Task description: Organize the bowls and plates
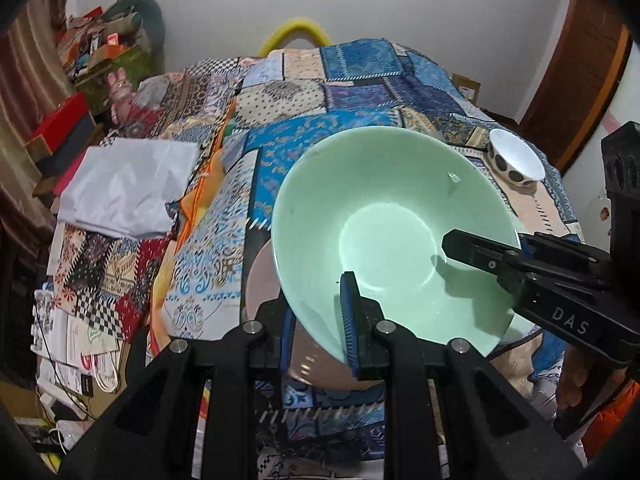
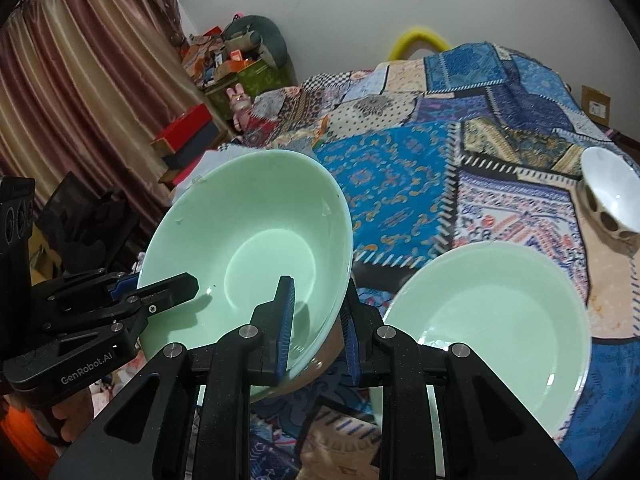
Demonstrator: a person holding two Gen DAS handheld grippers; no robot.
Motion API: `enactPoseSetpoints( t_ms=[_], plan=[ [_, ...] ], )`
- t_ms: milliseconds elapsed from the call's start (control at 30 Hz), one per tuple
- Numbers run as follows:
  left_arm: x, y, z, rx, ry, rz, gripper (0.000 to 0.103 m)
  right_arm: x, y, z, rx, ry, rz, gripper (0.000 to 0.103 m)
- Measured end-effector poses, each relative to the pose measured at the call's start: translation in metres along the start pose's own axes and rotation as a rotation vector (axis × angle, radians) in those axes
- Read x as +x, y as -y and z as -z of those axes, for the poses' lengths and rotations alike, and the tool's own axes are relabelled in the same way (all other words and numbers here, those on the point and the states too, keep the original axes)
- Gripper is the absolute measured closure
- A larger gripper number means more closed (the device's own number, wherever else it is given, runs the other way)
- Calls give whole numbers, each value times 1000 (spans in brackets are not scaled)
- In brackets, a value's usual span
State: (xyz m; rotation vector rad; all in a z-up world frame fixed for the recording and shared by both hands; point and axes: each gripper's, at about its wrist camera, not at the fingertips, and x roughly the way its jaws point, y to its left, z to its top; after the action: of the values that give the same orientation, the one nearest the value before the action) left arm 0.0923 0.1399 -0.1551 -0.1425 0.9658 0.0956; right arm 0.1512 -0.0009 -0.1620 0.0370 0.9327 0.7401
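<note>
patchwork bedspread (image 2: 400,184), both hand-held grippers pinching tilted green bowl (image 2: 256,240)

My 2 wrist cams both sit close over the patchwork bedspread (image 1: 352,92), facing fwd along their fingers toward the far white wall (image 2: 328,8). Left cam looks from the left side, right cam from the right. Both share the tilted green bowl (image 1: 384,220) & small spotted bowl (image 2: 612,200).

In the right wrist view, the large bowl (image 2: 248,240) sits tilted at 9 o'clock, above the bed (image 2: 400,184). The plate (image 2: 500,328) lies on the bed at 4 o'clock, just beside it. The small bowl (image 2: 612,200) rests at 2 o'clock, behind the plate.
</note>
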Motion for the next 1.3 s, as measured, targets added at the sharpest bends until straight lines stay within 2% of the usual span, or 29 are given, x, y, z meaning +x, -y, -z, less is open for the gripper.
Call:
enactPoseSetpoints(
  t_ms=[467,1067,1300],
  plan=[
    [27,-22,20,-51,-79,5,82,32,-7,12,-11,-83,-10,82],
    [52,-26,30,-63,-137,22,83,47,-6,19,-45,-138,24,82],
    [62,-28,28,-80,-159,29,83,44,-10,14,-80,-154,47,78]
  ],
)
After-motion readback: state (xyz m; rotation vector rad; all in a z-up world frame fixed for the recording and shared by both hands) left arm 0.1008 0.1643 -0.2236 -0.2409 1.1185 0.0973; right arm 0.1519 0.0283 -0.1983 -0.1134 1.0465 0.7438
